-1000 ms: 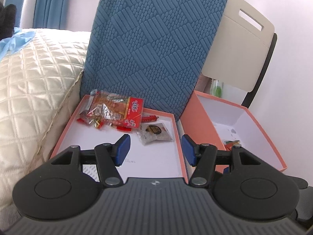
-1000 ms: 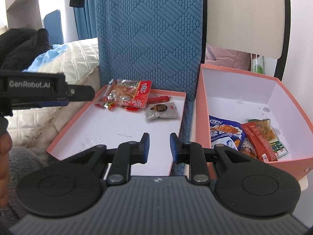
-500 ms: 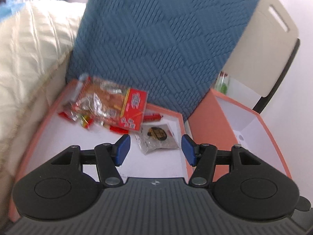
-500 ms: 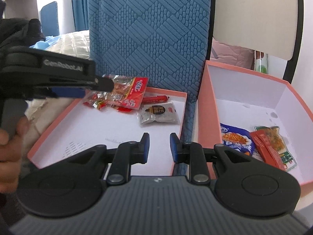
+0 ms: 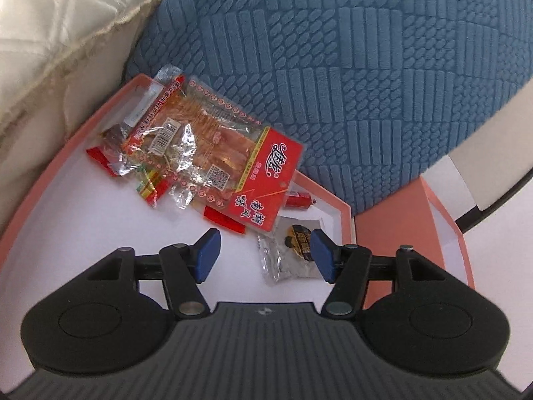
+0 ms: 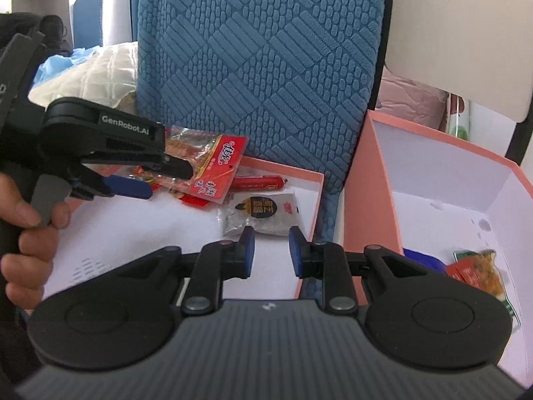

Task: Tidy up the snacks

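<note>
The left claw hangs wide open and empty over the shallow pink tray, its blue pads just near of the snacks. A big red-and-clear packet lies at the tray's far side, a red sausage stick beside it and a small grey pouch nearer, to the right. The right claw is partly open, empty, near the tray's right edge. More snacks sit in the deep pink box on the right, with a blue cushion behind.
</note>
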A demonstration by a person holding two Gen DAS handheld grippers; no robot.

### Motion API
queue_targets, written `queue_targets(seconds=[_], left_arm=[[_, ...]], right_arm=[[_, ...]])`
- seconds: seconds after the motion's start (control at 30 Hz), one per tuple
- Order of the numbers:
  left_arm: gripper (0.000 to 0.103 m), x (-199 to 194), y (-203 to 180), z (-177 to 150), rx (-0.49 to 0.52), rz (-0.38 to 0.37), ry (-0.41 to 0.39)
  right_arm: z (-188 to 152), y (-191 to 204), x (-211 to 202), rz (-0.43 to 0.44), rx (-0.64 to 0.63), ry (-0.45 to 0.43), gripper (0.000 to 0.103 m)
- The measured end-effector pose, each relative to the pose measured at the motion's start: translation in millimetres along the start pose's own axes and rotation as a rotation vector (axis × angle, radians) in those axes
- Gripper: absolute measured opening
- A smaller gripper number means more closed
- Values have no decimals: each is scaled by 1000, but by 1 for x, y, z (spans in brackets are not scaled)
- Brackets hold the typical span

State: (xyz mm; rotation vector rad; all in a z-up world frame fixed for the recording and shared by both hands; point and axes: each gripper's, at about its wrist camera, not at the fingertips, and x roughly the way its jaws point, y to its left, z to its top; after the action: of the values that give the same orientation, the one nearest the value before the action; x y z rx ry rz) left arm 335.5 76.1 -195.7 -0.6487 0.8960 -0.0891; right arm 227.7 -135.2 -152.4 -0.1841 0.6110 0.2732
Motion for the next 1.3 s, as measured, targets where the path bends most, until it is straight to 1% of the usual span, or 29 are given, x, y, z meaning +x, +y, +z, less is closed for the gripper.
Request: queue_targets(seconds=[0.1, 0.2, 0.3, 0.33, 0.4, 0.5, 0.53, 0.57, 0.6, 0.67, 0.73, 0.77, 0.8, 0.87, 0.93, 0.97, 1.0, 1.07, 1.13, 1.3], left_arm=[[68, 11, -3, 4, 8, 10, -2], [69, 23, -3, 9, -8, 8, 12], [69, 34, -3, 15, -20, 6, 31], [69, 37, -3, 16, -20, 9, 33], [69, 43, -3, 19, -26, 15, 35], [69, 50, 2, 25, -70, 8, 47], [69, 52, 5, 26, -95, 2, 54], [69, 53, 8, 27, -118, -8, 63], [69, 54, 12, 27, -145, -24, 74], [69, 53, 20, 24, -201, -58, 90], [69, 55, 26, 21, -235, -63, 108], [69, 58, 29, 20, -253, -65, 117], [69, 60, 32, 19, -277, -76, 123], [69, 63, 38, 18, -330, -101, 123], [69, 63, 45, 17, -384, -125, 110], [69, 62, 48, 17, -407, -144, 102], [69, 60, 51, 17, -432, -168, 91], [68, 57, 55, 18, -466, -212, 73], [68, 54, 58, 19, -477, -233, 63], [68, 56, 63, 14, -511, -217, 74]], right_arm=[[3, -1, 11, 20, 12, 11, 26], [6, -3, 21, 24, 17, 14, 26], [12, -6, 33, 15, 37, 25, 26], [13, -6, 35, 19, 32, 17, 26], [15, -4, 39, -6, 14, 1, 25], [18, -6, 47, -8, 23, 12, 25], [18, -7, 51, -20, 27, 21, 27], [19, -9, 55, -38, 33, 37, 37], [20, -11, 58, -45, 44, 43, 44], [23, -16, 63, -49, 73, 52, 46], [24, -16, 68, -52, 77, 68, 46], [24, -15, 70, -53, 77, 73, 48], [23, -14, 72, -50, 73, 83, 52], [22, -12, 78, -41, 79, 106, 53], [21, -10, 81, -21, 86, 114, 59], [21, -9, 83, -17, 86, 115, 67], [21, -7, 84, -19, 88, 115, 70], [21, -4, 88, -6, 92, 118, 70], [22, -2, 91, -2, 87, 121, 70], [22, 0, 102, 4, 91, 144, 70]])
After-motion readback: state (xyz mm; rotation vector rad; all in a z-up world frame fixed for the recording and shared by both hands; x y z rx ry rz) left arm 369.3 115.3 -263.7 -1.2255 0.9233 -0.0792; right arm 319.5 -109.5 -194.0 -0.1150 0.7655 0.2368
